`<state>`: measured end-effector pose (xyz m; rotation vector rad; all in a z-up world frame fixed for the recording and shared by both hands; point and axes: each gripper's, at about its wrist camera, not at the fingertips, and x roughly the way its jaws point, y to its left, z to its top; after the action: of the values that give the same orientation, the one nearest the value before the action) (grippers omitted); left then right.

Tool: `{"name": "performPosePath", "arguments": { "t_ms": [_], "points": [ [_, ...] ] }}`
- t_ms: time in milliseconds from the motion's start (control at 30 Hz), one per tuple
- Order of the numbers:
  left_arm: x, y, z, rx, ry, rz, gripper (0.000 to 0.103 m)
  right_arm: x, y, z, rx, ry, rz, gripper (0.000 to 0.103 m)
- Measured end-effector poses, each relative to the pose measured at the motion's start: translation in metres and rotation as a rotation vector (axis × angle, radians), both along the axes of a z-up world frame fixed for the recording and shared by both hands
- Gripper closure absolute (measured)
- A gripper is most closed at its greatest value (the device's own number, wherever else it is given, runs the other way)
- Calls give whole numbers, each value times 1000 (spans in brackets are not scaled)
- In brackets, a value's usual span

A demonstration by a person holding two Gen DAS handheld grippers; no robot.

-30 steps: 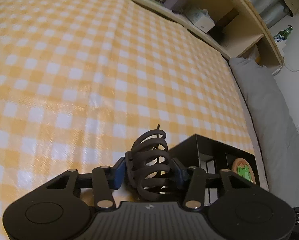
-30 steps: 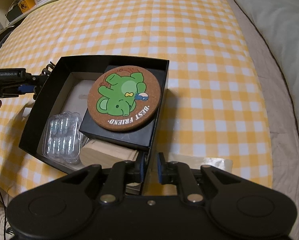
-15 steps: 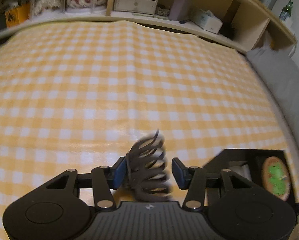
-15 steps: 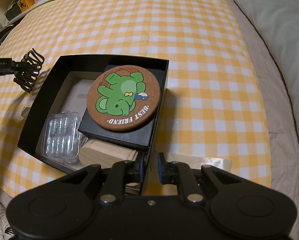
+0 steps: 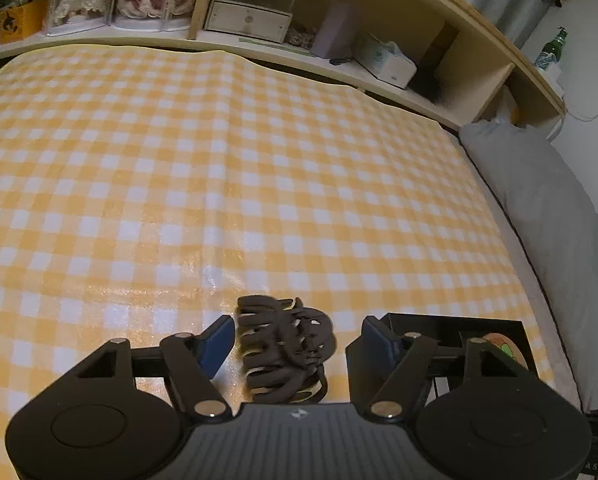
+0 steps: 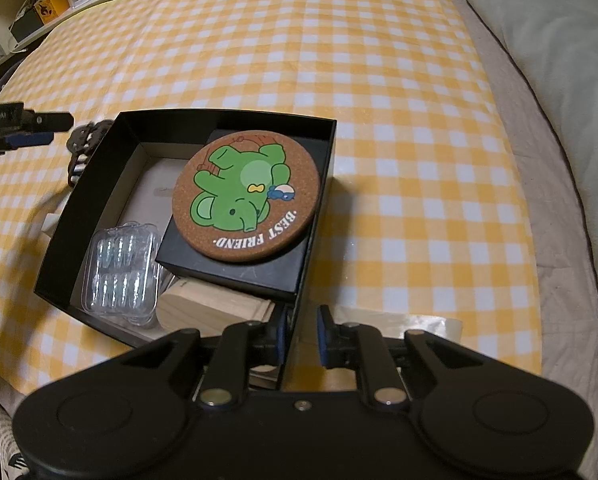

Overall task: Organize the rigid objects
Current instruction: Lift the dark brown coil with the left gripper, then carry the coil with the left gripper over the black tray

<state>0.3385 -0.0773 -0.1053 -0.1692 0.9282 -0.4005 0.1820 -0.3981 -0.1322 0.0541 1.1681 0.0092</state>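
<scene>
A dark brown hair claw clip point(image 5: 285, 350) lies loose on the yellow checked cloth between the fingers of my left gripper point(image 5: 298, 340), which is open and not touching it. In the right wrist view the clip point(image 6: 84, 146) lies just outside the left wall of a black open box point(image 6: 99, 168). The box holds a cork coaster with a green elephant point(image 6: 246, 196) on a small black box, a clear plastic blister tray point(image 6: 119, 270) and a wooden block point(image 6: 215, 308). My right gripper point(image 6: 301, 338) is shut on the box's near right wall.
A grey pillow point(image 6: 555, 52) lies along the right side of the bed. Wooden shelves point(image 5: 339, 40) with boxes, dolls and a green bottle run behind the bed. A clear film strip point(image 6: 427, 326) lies by the box's near corner.
My left gripper opened and let go of the hair clip, which now lies on the cloth beside the box. The right gripper stayed clamped on the box wall.
</scene>
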Motion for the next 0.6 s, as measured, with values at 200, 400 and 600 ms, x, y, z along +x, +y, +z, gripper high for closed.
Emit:
{"name": "performPosePath", "arguments": {
  "t_ms": [200,400,600],
  "points": [
    [3,-10,-17,31,29,7,33,0,-1,-2,-13,6,8,87],
    [4,-12,-26,60,23,48,34,0,-1,-2,-19,11,10,86],
    [7,-8,-30,31,2,85,54,2,2,-2,-31,14,8,86]
  ]
}}
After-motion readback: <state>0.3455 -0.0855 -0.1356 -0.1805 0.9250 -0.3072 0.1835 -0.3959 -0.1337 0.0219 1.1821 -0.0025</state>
